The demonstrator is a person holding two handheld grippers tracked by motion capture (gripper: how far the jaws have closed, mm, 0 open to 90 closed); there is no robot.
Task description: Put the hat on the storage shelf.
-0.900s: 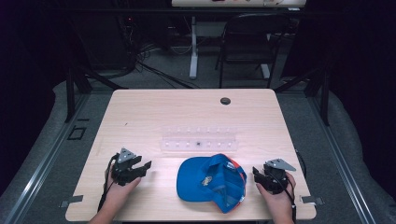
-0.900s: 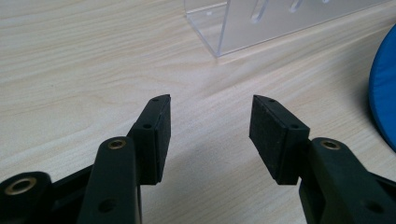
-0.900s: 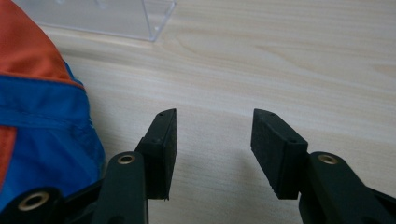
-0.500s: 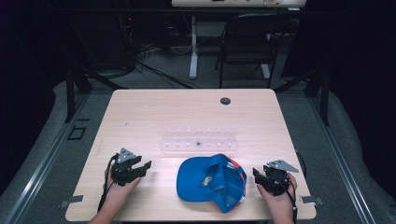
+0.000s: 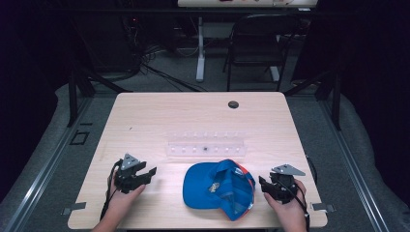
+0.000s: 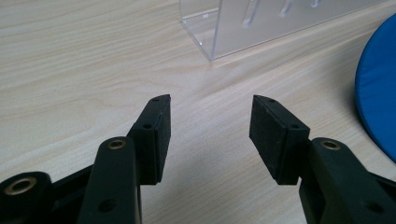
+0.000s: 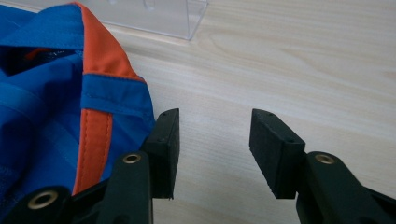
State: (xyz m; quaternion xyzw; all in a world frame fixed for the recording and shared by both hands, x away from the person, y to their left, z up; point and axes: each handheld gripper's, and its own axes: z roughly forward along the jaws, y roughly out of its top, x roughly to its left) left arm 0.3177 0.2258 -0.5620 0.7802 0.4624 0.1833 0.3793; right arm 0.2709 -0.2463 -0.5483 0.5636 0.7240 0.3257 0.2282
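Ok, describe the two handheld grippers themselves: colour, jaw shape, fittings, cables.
Both are black. The left gripper and right gripper each carry a grey three-cornered plate on top and trail a black cable toward the person. In the gripper views each has two angular jaws ending in flat rectangular black pads, with brass-coloured rings at the pivot holes. The hands are bare; no sleeves in view.

Light wooden rectangular table with a small round dark grommet near its far edge, black folding chair behind it, white desk leg and tangled black cables on grey floor
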